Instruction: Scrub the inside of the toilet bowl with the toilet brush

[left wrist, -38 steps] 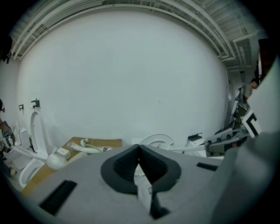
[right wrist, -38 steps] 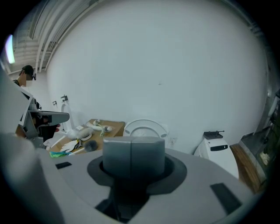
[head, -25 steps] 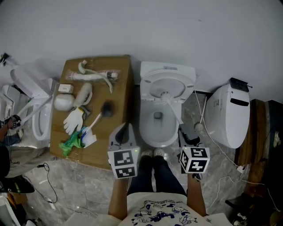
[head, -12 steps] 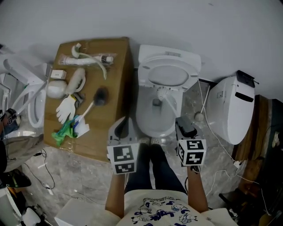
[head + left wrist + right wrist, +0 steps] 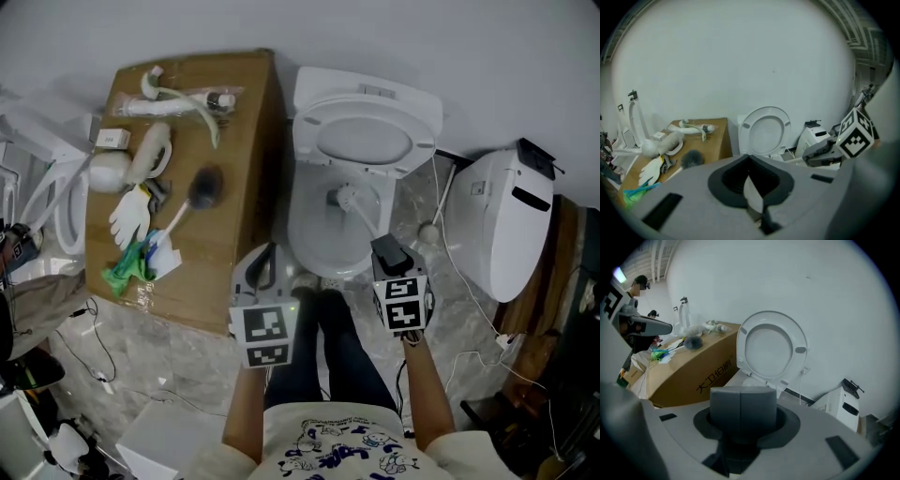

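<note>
The toilet brush (image 5: pixel 204 186) lies on the cardboard box (image 5: pixel 239 141); it has a dark bristle head and a white handle that runs down-left. In the left gripper view the toilet brush (image 5: pixel 691 158) lies left of the raised lid. The white toilet bowl (image 5: pixel 309 234) stands open with its lid (image 5: pixel 366 141) up. My left gripper (image 5: pixel 265 261) is shut and empty, near the box's corner at the bowl's left front. At the bowl's right front rim my right gripper (image 5: pixel 385 249) is also shut and empty. Each gripper view shows closed jaws, left gripper (image 5: pixel 751 187) and right gripper (image 5: pixel 742 401).
On the box lie white gloves (image 5: pixel 129 214), a green cloth (image 5: pixel 127 267), a curved white tube (image 5: pixel 178 98) and other white items. A white hose piece (image 5: pixel 354 202) hangs inside the bowl. A white toilet unit (image 5: pixel 502 234) and cables are at the right, more white fixtures at the far left.
Both grippers have moved forward toward the toilet, the right one up to the bowl's rim. The head view has shifted, so the box and toilet appear larger and closer.
</note>
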